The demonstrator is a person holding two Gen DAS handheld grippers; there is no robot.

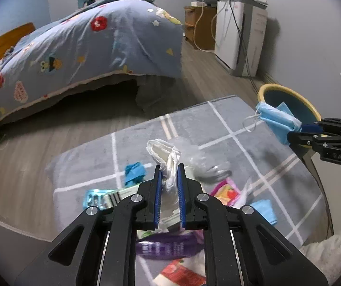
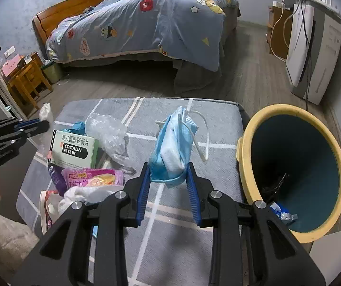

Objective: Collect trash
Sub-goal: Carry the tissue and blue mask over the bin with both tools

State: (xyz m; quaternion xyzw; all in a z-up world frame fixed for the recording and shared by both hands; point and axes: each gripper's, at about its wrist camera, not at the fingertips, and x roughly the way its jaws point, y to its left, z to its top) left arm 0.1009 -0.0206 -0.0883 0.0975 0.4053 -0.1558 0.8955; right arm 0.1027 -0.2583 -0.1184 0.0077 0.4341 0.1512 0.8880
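Grey checked bench (image 1: pixel 253 128) fills the left wrist view, littered with trash: a small blue scrap (image 1: pixel 134 173), a clear plastic wrap (image 1: pixel 206 164), a pink snack packet (image 1: pixel 226 189), a purple packet (image 1: pixel 168 245) and a red-and-white packet (image 1: pixel 182 274) close under the camera. Left gripper (image 1: pixel 169 174) has its blue fingers (image 1: pixel 158 190) pinching a crumpled white tissue (image 1: pixel 168 157), lifted off the pile. At right, the right gripper (image 1: pixel 296 132) holds a blue face mask (image 1: pixel 275 119) in front of the yellow-rimmed trash bin (image 1: pixel 287 95). Right wrist view: right gripper (image 2: pixel 168 174) fingers clamped on the folded face mask (image 2: pixel 174 143), ear loops dangling, above the bench (image 2: pixel 218 119) and just left of the bin (image 2: pixel 244 157), which stands beside the bench edge with a wrapper (image 2: pixel 282 214) inside. Remaining trash lies at the bench's left side: a green COLTALIN medicine box (image 2: pixel 75 150), clear wrap (image 2: pixel 108 133), pink packet (image 2: pixel 91 177). Left gripper (image 2: pixel 44 124) at far left grips the white tissue (image 2: pixel 45 110). Bed (image 2: pixel 146 23) with blue quilt behind.
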